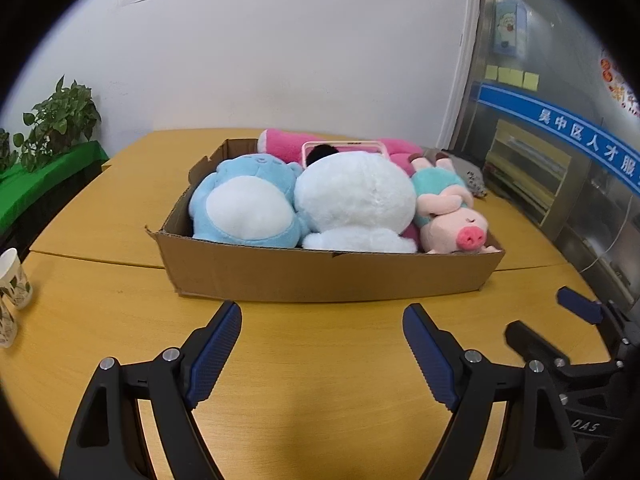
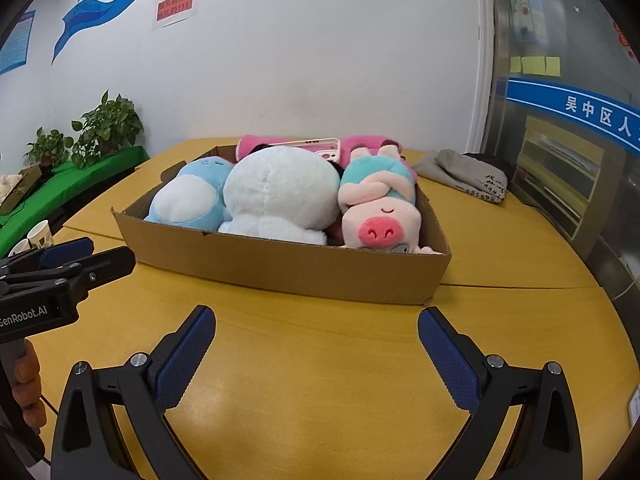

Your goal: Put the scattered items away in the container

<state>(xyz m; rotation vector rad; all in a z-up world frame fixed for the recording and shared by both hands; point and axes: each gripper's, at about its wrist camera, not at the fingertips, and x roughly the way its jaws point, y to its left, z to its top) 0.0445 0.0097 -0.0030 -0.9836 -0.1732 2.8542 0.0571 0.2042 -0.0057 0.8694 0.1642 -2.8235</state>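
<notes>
A shallow cardboard box (image 1: 320, 276) (image 2: 280, 268) stands on the yellow table, filled with plush toys. Inside lie a blue plush (image 1: 248, 200) (image 2: 188, 196), a large white plush (image 1: 356, 196) (image 2: 280, 192), a pink pig plush (image 1: 452, 220) (image 2: 376, 208) and a bright pink plush (image 1: 280, 142) (image 2: 250, 145) at the back. A pale pink frame-like item (image 1: 340, 146) (image 2: 320, 145) rests among them. My left gripper (image 1: 322, 312) hangs open over bare table just before the box. My right gripper (image 2: 316, 316) is open too, with nothing between its fingers.
Grey and dark folded cloth (image 2: 464, 174) (image 1: 468, 172) lies on the table behind the box at the right. Paper cups (image 1: 14, 280) (image 2: 40, 232) stand at the left edge. Potted plants (image 2: 108, 128) sit on a green ledge at the left. A hand (image 2: 26, 376) grips the left tool's handle.
</notes>
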